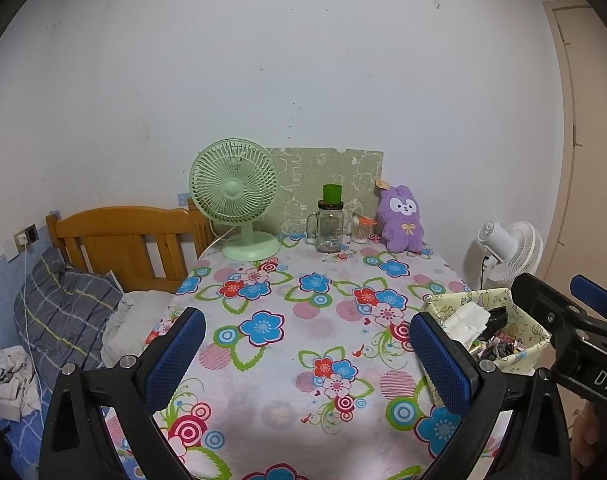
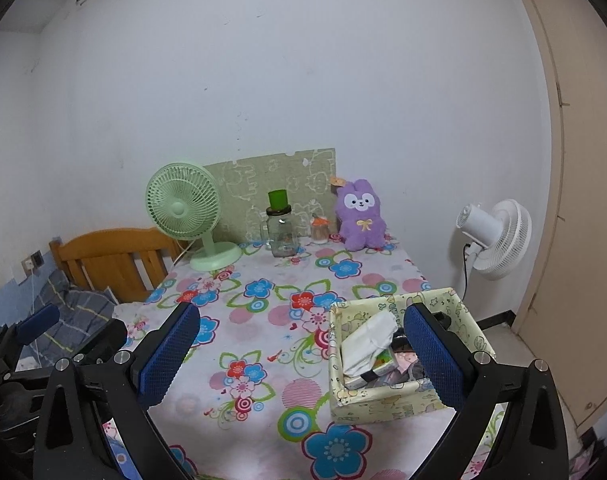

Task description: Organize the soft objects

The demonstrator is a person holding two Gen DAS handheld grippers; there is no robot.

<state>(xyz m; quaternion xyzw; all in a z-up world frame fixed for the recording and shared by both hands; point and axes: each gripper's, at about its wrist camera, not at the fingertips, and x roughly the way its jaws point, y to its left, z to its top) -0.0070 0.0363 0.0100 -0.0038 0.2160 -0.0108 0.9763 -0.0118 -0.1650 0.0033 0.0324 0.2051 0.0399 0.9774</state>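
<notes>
Left wrist view: the left hand-held gripper (image 1: 307,356) hangs over a worktop (image 1: 287,344) covered in a bright flowered cloth, its blue pads spread wide with nothing between them. The right hand-held gripper (image 2: 301,356) is likewise released and empty, above the near right part of the worktop. Just beyond its right pad sits a pale yellow fabric storage box (image 2: 387,400) near the right edge, holding a folded white cloth (image 2: 369,344) and small mixed items too jumbled to name. At the far end, against the wall, a purple plush bunny (image 1: 401,218) sits upright on the right. Left of it stand a small jar of cotton swabs (image 1: 361,230), a clear glass mug jar with a green cup on top (image 1: 329,220), and a green desk fan (image 1: 235,204). A bed with a wooden headboard (image 1: 123,240) lies left; a white floor fan (image 2: 495,238) stands right.
</notes>
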